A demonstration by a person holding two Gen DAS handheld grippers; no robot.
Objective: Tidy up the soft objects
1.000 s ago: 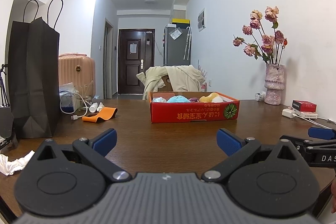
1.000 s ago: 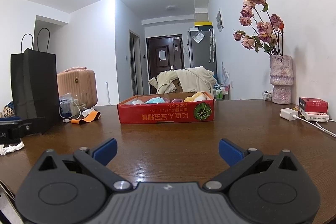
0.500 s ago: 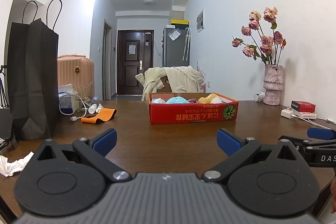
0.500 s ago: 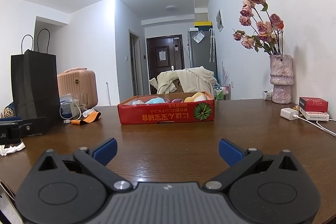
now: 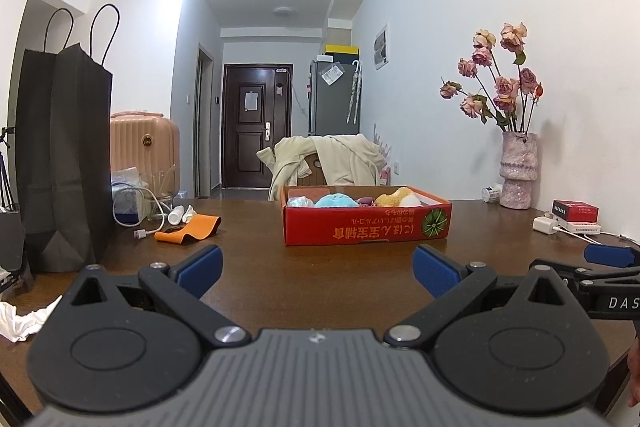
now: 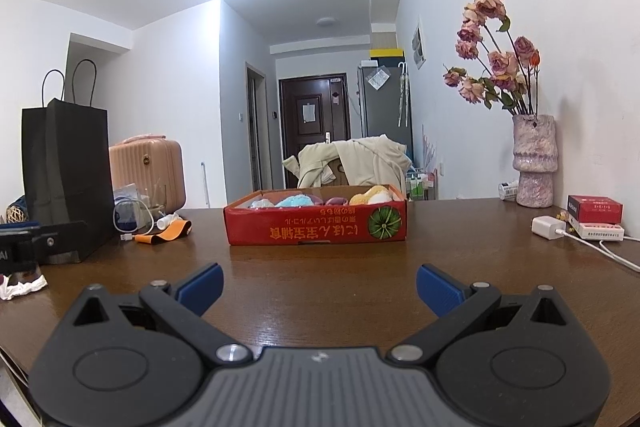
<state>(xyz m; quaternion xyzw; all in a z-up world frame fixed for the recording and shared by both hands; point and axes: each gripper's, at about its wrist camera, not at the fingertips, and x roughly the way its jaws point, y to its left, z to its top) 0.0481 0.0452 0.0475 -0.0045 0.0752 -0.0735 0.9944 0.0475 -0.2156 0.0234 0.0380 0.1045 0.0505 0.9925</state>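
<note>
Leftward, black paper bag point(image 5: 64, 155) upright at frame's left edge. Centre frame, red box point(image 5: 366, 223) on brown desk point(image 5: 320, 267), holding soft toys point(image 5: 336, 201). Lower foreground, left gripper point(image 5: 318, 269) fingers spread wide, holding nothing. Right gripper point(image 6: 318, 287) likewise wide and unladen. Far right, vase point(image 6: 534, 159) with roses.

blue, purple, yellow and white soft toys point(image 5: 335, 201) lying in red cardboard box point(image 5: 366, 229)
</note>
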